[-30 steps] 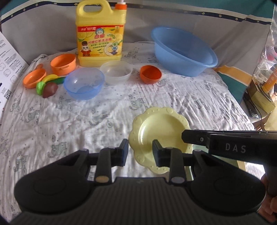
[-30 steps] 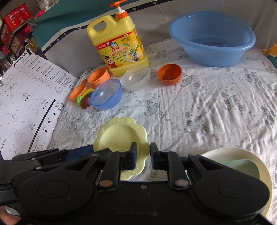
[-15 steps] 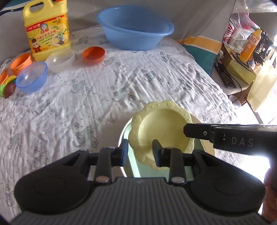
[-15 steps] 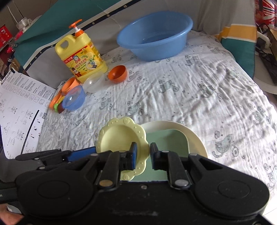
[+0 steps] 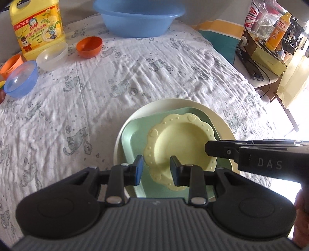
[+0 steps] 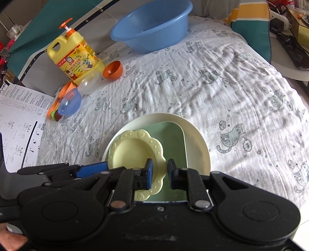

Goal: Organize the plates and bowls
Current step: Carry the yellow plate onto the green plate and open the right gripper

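From the left, we hold our left gripper (image 5: 156, 167) clenched on the near rim of the yellow scalloped plate (image 5: 179, 142). The plate sits low centre in frame, directly over the green square plate (image 5: 133, 133) on the cream round plate (image 5: 154, 108). Our right gripper (image 6: 160, 171) is clenched on its opposite rim. We judge lowering comes next.

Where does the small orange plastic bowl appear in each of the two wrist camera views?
Left wrist view: small orange plastic bowl in the upper left, right of the yellow detergent jug.
Right wrist view: the bowl left of centre in the upper part, again right of the jug.
Shared landmark: large blue plastic basin behind it.
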`<act>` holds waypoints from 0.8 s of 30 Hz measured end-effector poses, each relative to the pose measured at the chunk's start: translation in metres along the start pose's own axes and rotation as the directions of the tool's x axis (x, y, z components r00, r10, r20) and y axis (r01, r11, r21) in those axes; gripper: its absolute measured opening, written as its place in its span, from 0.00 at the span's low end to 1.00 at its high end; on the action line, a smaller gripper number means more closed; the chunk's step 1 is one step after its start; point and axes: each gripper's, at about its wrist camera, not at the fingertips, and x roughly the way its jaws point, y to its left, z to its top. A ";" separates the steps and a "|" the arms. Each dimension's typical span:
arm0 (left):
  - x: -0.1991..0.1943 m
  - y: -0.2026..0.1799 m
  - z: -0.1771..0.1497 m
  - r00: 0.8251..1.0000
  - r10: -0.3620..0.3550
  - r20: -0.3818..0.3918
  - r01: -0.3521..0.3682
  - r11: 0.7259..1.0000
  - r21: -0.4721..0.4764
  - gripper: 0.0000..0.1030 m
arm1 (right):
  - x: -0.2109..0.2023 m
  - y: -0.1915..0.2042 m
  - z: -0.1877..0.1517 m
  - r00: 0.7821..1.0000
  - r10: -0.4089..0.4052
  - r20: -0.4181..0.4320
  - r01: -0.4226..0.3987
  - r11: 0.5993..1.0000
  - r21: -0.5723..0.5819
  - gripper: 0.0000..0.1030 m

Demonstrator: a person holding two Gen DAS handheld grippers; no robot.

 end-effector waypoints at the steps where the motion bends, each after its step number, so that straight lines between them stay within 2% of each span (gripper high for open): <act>1: 0.001 0.000 0.000 1.000 0.000 -0.003 0.000 1.000 0.002 0.28 | 0.002 -0.001 -0.001 1.000 -0.001 -0.003 0.001 1.000 0.003 0.16; 22: 0.018 0.002 -0.001 0.999 -0.015 -0.030 0.015 1.000 0.010 0.29 | 0.019 -0.004 0.001 0.999 -0.013 -0.031 0.014 1.000 0.017 0.17; 24: 0.017 0.001 -0.001 1.000 -0.015 -0.027 0.015 1.000 0.018 0.32 | 0.020 -0.005 0.001 0.999 -0.011 -0.031 0.012 1.000 0.017 0.18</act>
